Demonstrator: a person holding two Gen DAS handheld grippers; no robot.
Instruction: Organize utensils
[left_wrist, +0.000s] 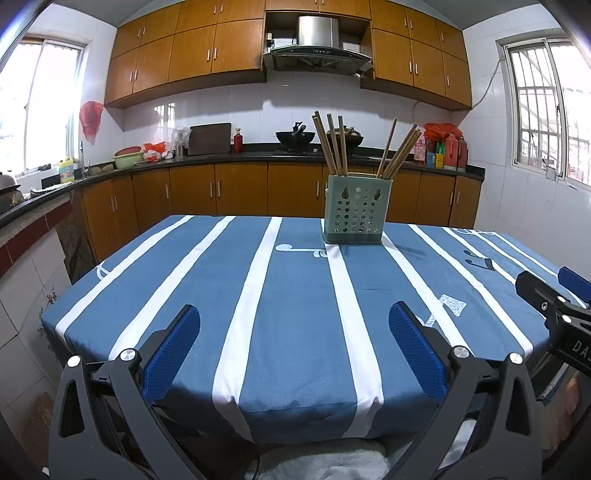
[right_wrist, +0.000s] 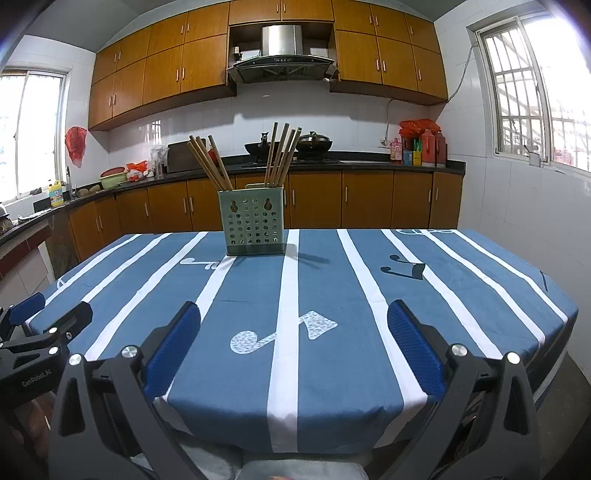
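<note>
A green perforated utensil holder (left_wrist: 356, 212) stands upright at the far side of the table; it also shows in the right wrist view (right_wrist: 254, 223). Several wooden chopsticks (left_wrist: 334, 146) stand in it in two bunches, left and right (right_wrist: 282, 155). My left gripper (left_wrist: 295, 317) is open and empty over the table's near edge, far short of the holder. My right gripper (right_wrist: 293, 317) is open and empty too, at the near edge. Each gripper shows at the side of the other's view: the right one (left_wrist: 554, 299) and the left one (right_wrist: 48, 317).
The table has a blue cloth with white stripes and music notes (left_wrist: 295, 295). Behind it runs a kitchen counter (left_wrist: 221, 157) with a wok (left_wrist: 295, 138), bottles (left_wrist: 448, 147) and a basin (left_wrist: 127, 157). Windows are on both side walls.
</note>
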